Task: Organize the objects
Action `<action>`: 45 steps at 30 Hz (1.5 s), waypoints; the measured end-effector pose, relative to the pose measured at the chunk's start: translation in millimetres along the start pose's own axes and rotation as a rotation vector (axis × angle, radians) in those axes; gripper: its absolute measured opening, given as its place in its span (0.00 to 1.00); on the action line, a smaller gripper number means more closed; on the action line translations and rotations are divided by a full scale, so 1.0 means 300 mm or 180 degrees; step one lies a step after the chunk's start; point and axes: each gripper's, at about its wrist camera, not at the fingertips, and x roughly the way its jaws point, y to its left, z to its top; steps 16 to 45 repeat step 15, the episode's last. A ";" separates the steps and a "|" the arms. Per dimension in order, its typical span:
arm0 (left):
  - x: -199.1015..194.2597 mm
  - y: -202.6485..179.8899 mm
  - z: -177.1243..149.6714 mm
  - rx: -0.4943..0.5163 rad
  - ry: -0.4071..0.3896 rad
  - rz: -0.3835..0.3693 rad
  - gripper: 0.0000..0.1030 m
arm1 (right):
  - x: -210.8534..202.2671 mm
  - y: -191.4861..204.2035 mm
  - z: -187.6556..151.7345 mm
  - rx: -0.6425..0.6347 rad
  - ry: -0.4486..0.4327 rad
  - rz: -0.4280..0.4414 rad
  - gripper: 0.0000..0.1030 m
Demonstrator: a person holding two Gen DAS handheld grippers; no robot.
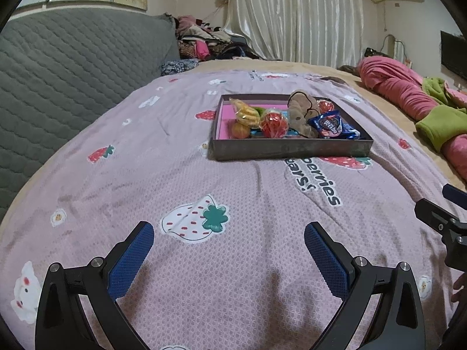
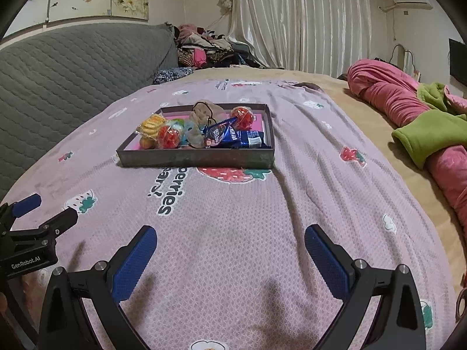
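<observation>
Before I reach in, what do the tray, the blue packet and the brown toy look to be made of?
Tray: likely rigid cardboard, since its thin dark walls look dull and scuffed and the liner is pink; metal can't be ruled out.
Blue packet: glossy plastic film, crinkled, with glare on the printed wrapper.
Brown toy: soft plush fabric, matte and fuzzy, slumped over the snacks.

"GenRobot.AI" stands in white on the left hand-held gripper [image 2: 27,259] body. The bedspread [image 2: 233,218] print reads "berries" and "ears!", partly hidden by the tray [image 2: 195,159].
</observation>
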 end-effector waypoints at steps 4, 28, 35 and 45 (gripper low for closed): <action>0.019 0.003 -0.012 0.0007 0.0018 0.0005 1.00 | 0.011 0.004 -0.010 -0.0029 0.0032 0.0004 0.99; 0.053 0.023 -0.016 -0.0099 0.0062 -0.0055 1.00 | 0.033 0.005 -0.026 -0.0058 0.0098 -0.0043 0.99; 0.053 0.023 -0.016 -0.0099 0.0062 -0.0055 1.00 | 0.033 0.005 -0.026 -0.0058 0.0098 -0.0043 0.99; 0.053 0.023 -0.016 -0.0099 0.0062 -0.0055 1.00 | 0.033 0.005 -0.026 -0.0058 0.0098 -0.0043 0.99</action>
